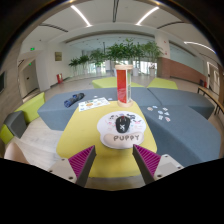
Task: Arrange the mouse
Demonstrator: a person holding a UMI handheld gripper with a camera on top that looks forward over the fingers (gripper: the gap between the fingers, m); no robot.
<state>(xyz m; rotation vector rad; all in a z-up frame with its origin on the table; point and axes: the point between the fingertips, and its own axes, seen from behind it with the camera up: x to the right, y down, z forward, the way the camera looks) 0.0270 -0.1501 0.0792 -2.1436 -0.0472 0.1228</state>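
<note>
A black computer mouse (123,123) lies on a white round mouse mat (121,133) printed with the word PUPPY. The mat rests on a yellow table top (90,140). My gripper (113,160) hovers just short of the mat, open, with its two magenta pads (83,159) spread wide and nothing between them. The mouse sits just ahead of the fingertips, roughly centred between them.
A red and white cylinder (122,84) stands upright beyond the mouse. Papers (95,102) and a dark blue object (75,98) lie farther back to the left. Grey table sections (170,115) adjoin the yellow one. Potted plants (120,52) line the far hall.
</note>
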